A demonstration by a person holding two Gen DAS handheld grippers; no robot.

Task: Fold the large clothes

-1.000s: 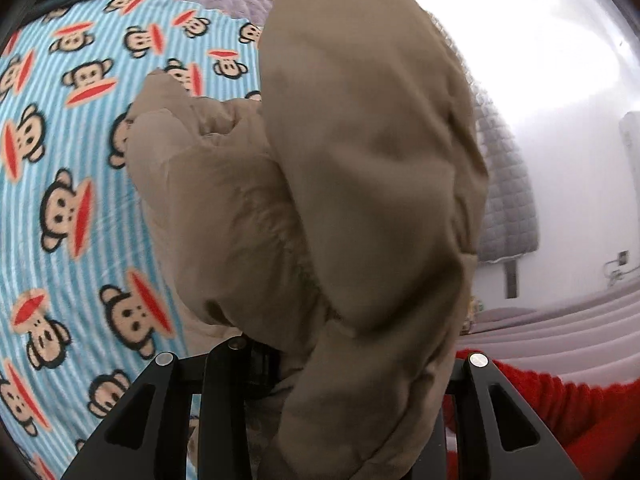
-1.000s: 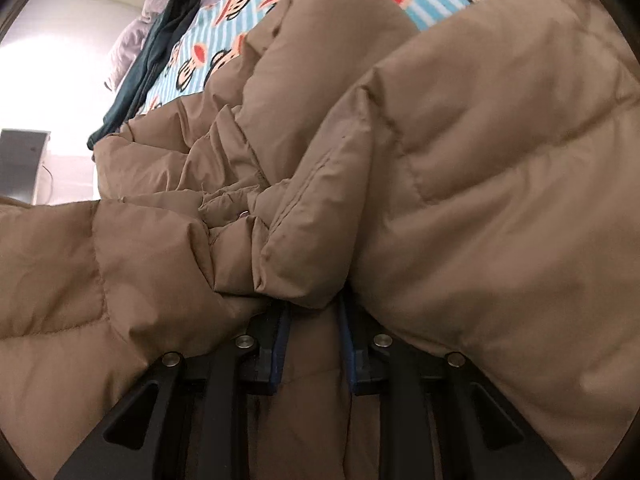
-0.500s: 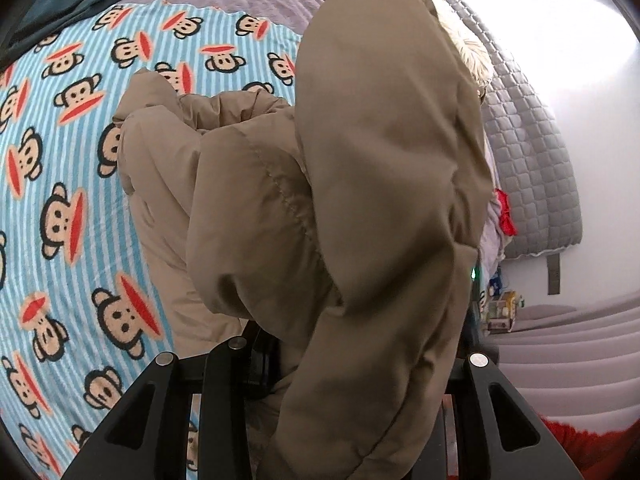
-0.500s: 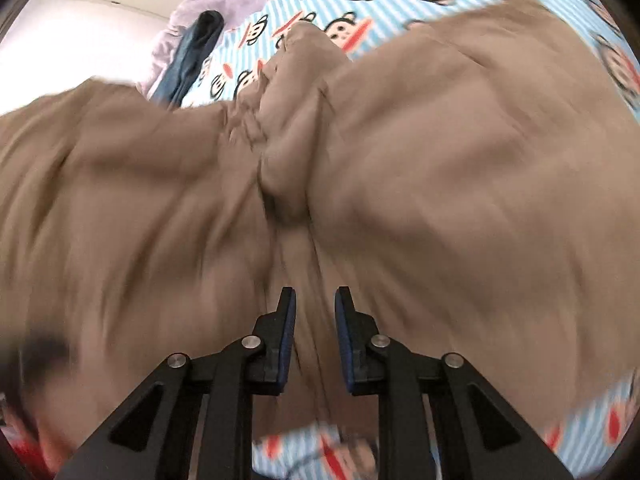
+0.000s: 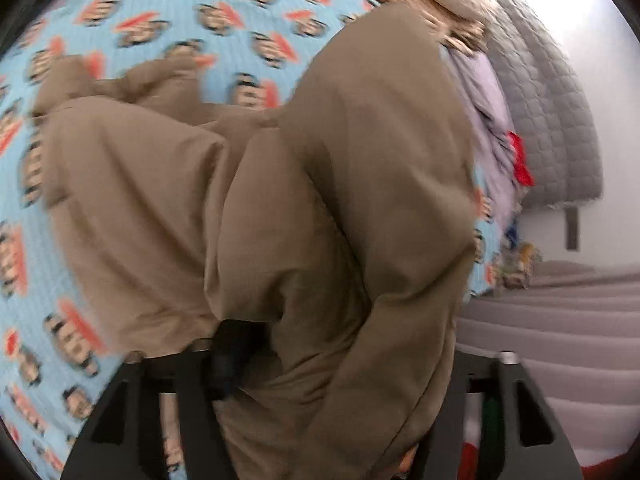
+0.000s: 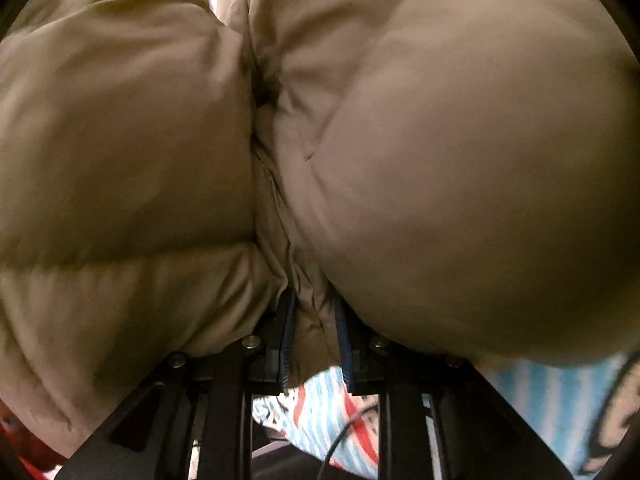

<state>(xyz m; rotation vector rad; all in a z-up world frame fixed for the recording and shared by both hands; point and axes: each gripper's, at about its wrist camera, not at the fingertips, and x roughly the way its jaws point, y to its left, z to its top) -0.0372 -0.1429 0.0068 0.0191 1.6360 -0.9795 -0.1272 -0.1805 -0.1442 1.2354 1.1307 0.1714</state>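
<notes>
A tan puffer jacket [image 5: 328, 184] lies bunched on a bed with a blue monkey-print cover [image 5: 240, 8]. My left gripper [image 5: 280, 360] is shut on a fold of the jacket; the cloth drapes over and hides its fingertips. In the right wrist view the jacket [image 6: 460, 160] fills nearly the whole frame. My right gripper [image 6: 314, 320] is shut on a jacket seam between its blue pads [image 6: 289, 336], held above the cover [image 6: 320, 400].
A grey quilted headboard [image 5: 552, 112] and lilac bedding [image 5: 484, 92] lie at the right. A red item [image 5: 520, 160] sits by the headboard. Pale fur trim [image 5: 440, 4] shows at the top. A black cable [image 6: 348, 432] runs under the right gripper.
The right gripper pushed into the jacket and closed on a seam; the jacket now fills its view. The left gripper swung with its fold, showing more of the bed and headboard.
</notes>
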